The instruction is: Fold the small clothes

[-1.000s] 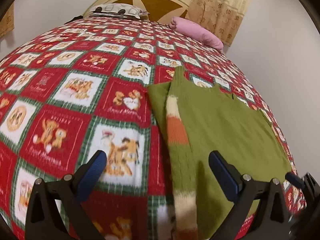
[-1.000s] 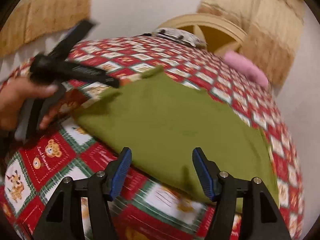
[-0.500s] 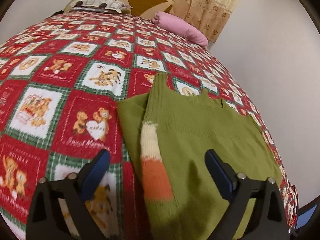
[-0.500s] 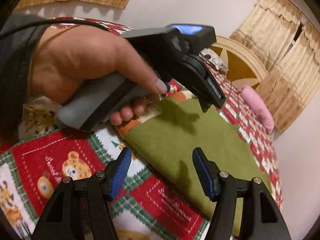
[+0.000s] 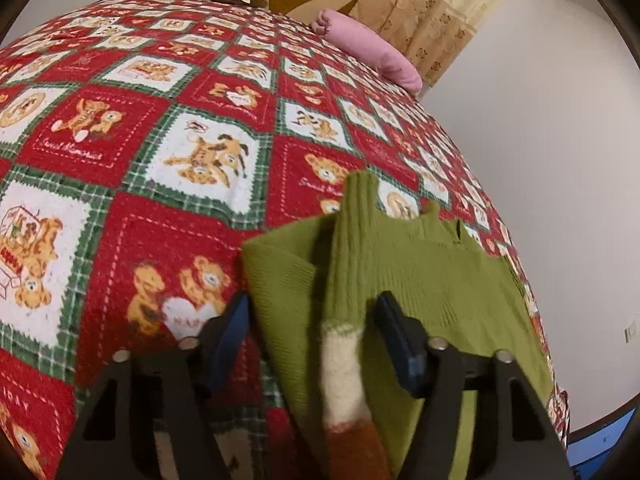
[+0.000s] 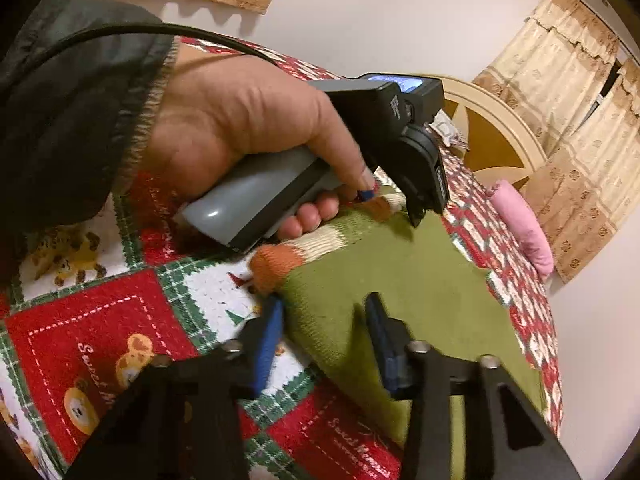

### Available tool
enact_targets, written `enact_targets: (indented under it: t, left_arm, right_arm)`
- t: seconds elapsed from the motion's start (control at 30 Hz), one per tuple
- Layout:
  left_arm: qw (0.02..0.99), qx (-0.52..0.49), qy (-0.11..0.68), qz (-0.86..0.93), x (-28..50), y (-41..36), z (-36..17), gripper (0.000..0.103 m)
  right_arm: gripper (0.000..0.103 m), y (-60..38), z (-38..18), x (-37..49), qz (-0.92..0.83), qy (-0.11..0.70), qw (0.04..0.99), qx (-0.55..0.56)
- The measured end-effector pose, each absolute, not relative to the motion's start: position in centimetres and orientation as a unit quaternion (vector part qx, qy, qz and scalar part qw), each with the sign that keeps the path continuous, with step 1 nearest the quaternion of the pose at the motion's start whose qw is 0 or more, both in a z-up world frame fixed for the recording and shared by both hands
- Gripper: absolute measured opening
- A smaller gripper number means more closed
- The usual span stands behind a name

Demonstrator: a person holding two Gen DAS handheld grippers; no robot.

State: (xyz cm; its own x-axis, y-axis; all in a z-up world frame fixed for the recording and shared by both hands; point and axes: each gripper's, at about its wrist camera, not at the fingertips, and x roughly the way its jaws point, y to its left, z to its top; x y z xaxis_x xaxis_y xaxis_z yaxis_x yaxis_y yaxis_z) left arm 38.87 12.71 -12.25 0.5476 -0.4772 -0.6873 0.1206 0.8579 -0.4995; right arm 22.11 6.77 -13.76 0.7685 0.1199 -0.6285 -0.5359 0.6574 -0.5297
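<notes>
Two tools are at work, one in each of your hands, over the green knitted sweater [image 5: 432, 280] that lies flat on the bed's red-and-green teddy-bear patchwork quilt [image 5: 168, 152].

Left tool [image 5: 312, 332]: jaws closing, blue pads not yet pressing. Between them lie the sweater's left edge and its sleeve with cream and orange stripes [image 5: 344, 360], folded over the body and running from 6 toward 12 o'clock.

Right tool [image 6: 322, 338]: jaws closing around the sweater's near hem corner; left pad on the quilt just beside the knit edge, right pad over the green fabric. No pinch can be confirmed.

In the right wrist view, your left hand [image 6: 248, 128], in a dark sleeve [image 6: 68, 100], grips the grey handle at 11 o'clock, above the striped cuff.

Pink pillow [image 5: 368, 46] at 1 o'clock, near the cream headboard [image 6: 500, 120].
</notes>
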Motion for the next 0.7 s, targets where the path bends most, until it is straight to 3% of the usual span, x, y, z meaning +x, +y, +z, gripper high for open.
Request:
enact_targets:
  t: [0.03, 0.1, 0.2, 0.7]
  left_arm:
    - [0.854, -0.213, 0.442, -0.173, 38.9, 13.2, -12.4, 0.051]
    - [0.851, -0.227, 0.439, -0.177, 38.9, 13.9, -12.6, 0.030]
    - [0.847, -0.238, 0.435, -0.191, 38.8, 14.1, -12.1, 0.019]
    - [0.811, -0.341, 0.428, -0.206, 39.3, 14.5, -10.7, 0.015]
  right_arm:
    - [0.021, 6.8, -13.7, 22.1, 0.194, 0.285, 0.865, -0.365]
    - [0.010, 6.4, -13.5, 22.6, 0.201, 0.287, 0.866, -0.356]
    - [0.009, 6.0, -12.8, 22.6, 0.209, 0.288, 0.874, -0.332]
    - [0.006, 1.4, -9.4, 23.1, 0.236, 0.306, 0.902, -0.195]
